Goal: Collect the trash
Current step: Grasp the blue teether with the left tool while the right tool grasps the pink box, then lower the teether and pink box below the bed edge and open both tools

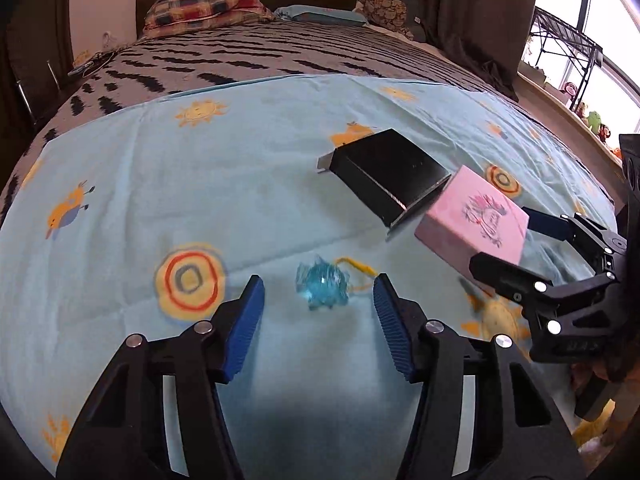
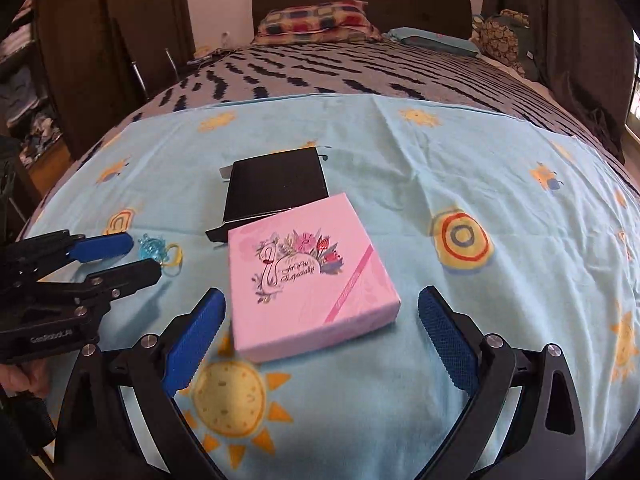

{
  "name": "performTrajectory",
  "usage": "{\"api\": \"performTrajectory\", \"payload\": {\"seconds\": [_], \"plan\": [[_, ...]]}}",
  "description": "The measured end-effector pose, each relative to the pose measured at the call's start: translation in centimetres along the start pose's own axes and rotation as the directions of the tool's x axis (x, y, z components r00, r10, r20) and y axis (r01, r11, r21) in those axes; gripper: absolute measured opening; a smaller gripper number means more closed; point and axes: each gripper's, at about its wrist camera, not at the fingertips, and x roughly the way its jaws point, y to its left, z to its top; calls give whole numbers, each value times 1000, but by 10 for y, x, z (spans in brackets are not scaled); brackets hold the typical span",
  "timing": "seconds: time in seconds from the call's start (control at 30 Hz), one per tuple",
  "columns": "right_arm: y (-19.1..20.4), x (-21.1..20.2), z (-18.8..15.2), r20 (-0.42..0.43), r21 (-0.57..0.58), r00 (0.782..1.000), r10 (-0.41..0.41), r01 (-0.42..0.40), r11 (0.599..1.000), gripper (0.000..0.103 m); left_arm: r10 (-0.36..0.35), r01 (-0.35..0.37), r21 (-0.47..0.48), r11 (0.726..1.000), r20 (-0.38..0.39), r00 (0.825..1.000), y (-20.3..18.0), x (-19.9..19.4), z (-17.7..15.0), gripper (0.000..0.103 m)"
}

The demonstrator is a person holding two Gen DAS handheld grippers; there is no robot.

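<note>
Blue wrapper [image 1: 322,285] between spread left tool [image 1: 319,294] fingers

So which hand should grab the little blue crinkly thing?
The left. The left gripper has its jaws open on either side of the blue wrapper, while the right gripper sits at the pink box.

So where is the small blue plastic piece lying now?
The blue plastic piece lies on the light blue sheet, between the open fingers of the left hand-held gripper, left of the pink box.

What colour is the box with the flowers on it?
Pink box, with a flower and swan picture on its lid; the right wrist view shows it best.
</note>
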Motion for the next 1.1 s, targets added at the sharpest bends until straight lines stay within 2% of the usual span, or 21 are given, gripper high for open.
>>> {"api": "performTrajectory", "payload": {"seconds": [0.07,0.13,0.23,0.4,0.67,0.87,1.1], "plan": [[2,5,1,-16,-7,1000,3,-3,1000,97,-5,5,-1,1000,-7,1000,0,6,4,44],[6,9,2,-26,-23,1000,9,-9,1000,97,2,-2,2,1000,-10,1000,0,10,7,30],[8,11,3,-33,-34,999,16,-17,999,85,-1,1,3,1000,-13,1000,1,11,9,30],[4,-1,2,12,-15,1000,28,-28,999,83,-2,2,17,1000,-12,1000,0,6,6,30],[4,-64,-1,131,-6,991,34,-34,999,83,-4,2,50,999,23,1000,-9,-32,-7,30],[7,-108,-29,147,-27,989,22,-19,999,83,-10,4,102,995,57,998,-22,-72,-33,30],[10,-150,-71,164,-24,986,37,-33,999,83,-33,23,137,990,75,997,-37,-114,-80,30]]}}
